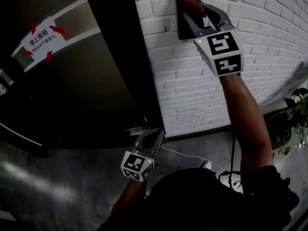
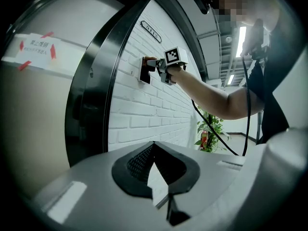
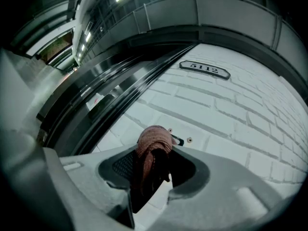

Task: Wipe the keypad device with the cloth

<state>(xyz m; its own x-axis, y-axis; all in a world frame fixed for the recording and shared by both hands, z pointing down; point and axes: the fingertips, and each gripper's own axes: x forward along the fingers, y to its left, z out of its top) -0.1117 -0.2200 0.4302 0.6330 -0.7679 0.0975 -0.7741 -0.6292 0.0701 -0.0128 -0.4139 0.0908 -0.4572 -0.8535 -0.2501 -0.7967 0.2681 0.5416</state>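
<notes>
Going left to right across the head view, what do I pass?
Taped paper notice → left gripper → keypad device, with the right gripper holding the cloth at it → potted plant.

1. Two grey hand-held grippers: the left hand-held gripper [image 1: 155,134] and the right hand-held gripper [image 1: 193,14].
2. One black rectangular wall-mounted keypad device [image 1: 183,32].
3. One reddish-brown bunched cloth [image 3: 154,139].
4. One white paper notice [image 1: 42,38], taped in red.
5. One oval number plate [image 3: 204,70].
6. One green leafy plant [image 1: 299,113].
</notes>
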